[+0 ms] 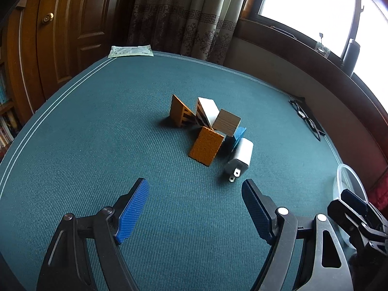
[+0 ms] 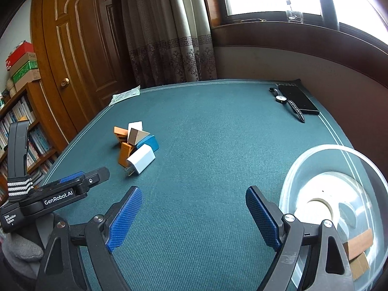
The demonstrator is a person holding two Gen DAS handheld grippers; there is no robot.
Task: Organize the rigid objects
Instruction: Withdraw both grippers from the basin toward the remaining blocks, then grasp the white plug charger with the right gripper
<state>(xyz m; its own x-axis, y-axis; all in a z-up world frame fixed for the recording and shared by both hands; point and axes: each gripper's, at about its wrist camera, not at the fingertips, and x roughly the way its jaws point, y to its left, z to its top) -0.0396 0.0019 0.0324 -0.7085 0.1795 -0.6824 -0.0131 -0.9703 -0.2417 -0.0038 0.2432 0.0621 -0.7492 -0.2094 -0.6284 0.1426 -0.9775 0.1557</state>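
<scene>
A small pile of rigid objects sits mid-table: an orange textured block (image 1: 206,145), an orange triangular piece (image 1: 180,112), a white wedge (image 1: 206,111), a wood-grain block (image 1: 226,123), a blue piece (image 1: 238,134) and a white plug charger (image 1: 238,160). The pile also shows in the right wrist view, with the charger (image 2: 141,158) nearest. My left gripper (image 1: 195,189) is open and empty, just short of the pile. My right gripper (image 2: 194,195) is open and empty, beside a clear glass bowl (image 2: 303,169) holding a tape roll (image 2: 319,207) and wooden blocks (image 2: 359,245).
A watch (image 2: 287,103) and a black flat case (image 2: 298,98) lie at the far right of the green table (image 2: 218,121). A paper packet (image 1: 131,51) lies at the far left corner. A door, curtain and window ledge stand behind the table.
</scene>
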